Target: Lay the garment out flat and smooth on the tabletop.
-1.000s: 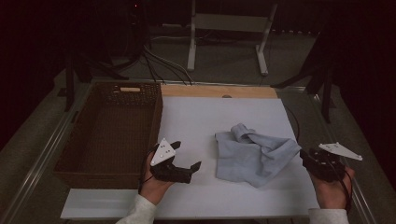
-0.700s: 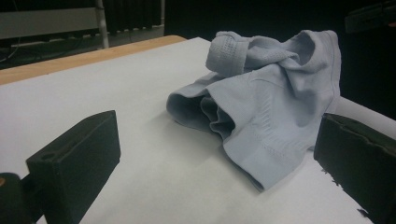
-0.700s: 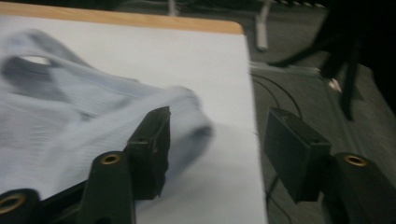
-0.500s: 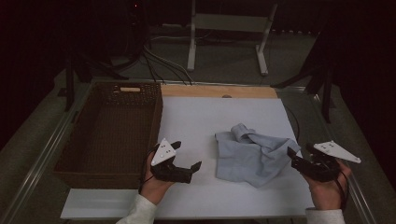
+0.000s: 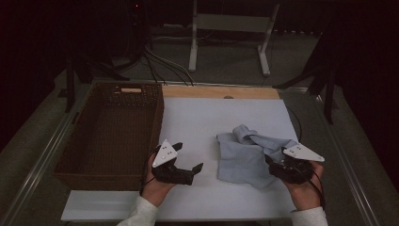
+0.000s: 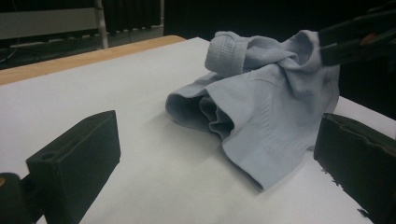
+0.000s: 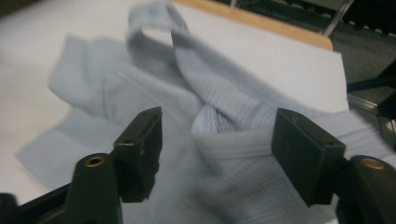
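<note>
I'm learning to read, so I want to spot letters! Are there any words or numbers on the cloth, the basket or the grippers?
None can be read.
The light blue cloth is plain, with only a knitted texture.
The brown wicker basket has a pale tag on its far rim, too small to read.
The left gripper and right gripper carry no lettering, only small dots on their grey plates.

You have nothing to read here — no words, labels, brand marks, numbers or signs can be made out on anything in the high view or in either gripper view.
</note>
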`<state>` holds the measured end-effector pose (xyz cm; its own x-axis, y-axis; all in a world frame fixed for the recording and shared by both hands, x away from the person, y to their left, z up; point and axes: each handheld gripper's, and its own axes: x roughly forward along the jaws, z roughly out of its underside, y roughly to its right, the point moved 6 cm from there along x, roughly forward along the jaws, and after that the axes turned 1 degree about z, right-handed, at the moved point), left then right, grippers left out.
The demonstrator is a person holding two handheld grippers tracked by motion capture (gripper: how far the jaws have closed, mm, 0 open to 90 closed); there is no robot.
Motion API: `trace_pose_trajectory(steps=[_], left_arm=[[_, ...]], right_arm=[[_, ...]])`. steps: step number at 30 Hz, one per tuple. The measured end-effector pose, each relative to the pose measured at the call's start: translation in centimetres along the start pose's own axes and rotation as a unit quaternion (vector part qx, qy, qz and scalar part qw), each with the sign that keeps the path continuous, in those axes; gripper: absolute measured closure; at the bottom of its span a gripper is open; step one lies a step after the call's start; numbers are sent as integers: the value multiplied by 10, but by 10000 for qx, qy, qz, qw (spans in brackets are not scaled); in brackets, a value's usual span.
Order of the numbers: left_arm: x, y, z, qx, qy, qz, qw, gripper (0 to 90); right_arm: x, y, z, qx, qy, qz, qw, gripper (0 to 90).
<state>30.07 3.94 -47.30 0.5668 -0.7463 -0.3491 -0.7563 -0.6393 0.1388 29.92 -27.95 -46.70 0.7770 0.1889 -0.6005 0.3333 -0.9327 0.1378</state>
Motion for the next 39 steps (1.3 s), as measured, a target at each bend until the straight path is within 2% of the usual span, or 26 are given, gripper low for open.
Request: trace_pose_trajectory(steps=[3, 9, 11, 13, 16, 17, 19, 25, 26, 31, 36, 39], left_arm=[[0, 0, 0, -1, -4, 3, 10000, 10], [1, 1, 1, 8, -17, 11, 10000, 10], [1, 1, 1, 9, -22, 18, 10000, 10], [1, 1, 1, 6, -27, 21, 10000, 10], [1, 0, 1, -6, -23, 17, 10000, 10], [1, 0, 1, -6, -23, 17, 10000, 10], [1, 0, 1, -9, -18, 11, 10000, 10], [0, 0, 0, -9, -2, 7, 10000, 10], [0, 0, 0, -18, 6, -1, 10000, 10], [-1, -1, -1, -14, 15, -14, 10000, 11], [-2, -1, -1, -5, 13, -14, 10000, 10], [-1, -1, -1, -12, 14, -13, 10000, 11]], right_arm=[[8, 2, 6, -62, -138, 121, 9998, 402], [18, 5, 13, 6, -316, 147, 9994, 434], [20, 5, 14, -45, -353, 148, 9993, 464], [22, 4, 15, -82, -380, 176, 9991, 544], [22, 5, 16, -159, -408, 206, 9988, 737], [22, 5, 16, -159, -408, 206, 9988, 737], [20, 8, 16, -153, -394, 210, 9989, 836], [14, 17, 14, -32, -320, 323, 9990, 846], [11, 26, 14, 63, -286, 400, 9988, 846], [5, 44, 17, 302, -259, 545, 9977, 847], [2, 61, 22, 520, -297, 882, 9943, 848], [1, 67, 25, 633, -351, 970, 9926, 845]])
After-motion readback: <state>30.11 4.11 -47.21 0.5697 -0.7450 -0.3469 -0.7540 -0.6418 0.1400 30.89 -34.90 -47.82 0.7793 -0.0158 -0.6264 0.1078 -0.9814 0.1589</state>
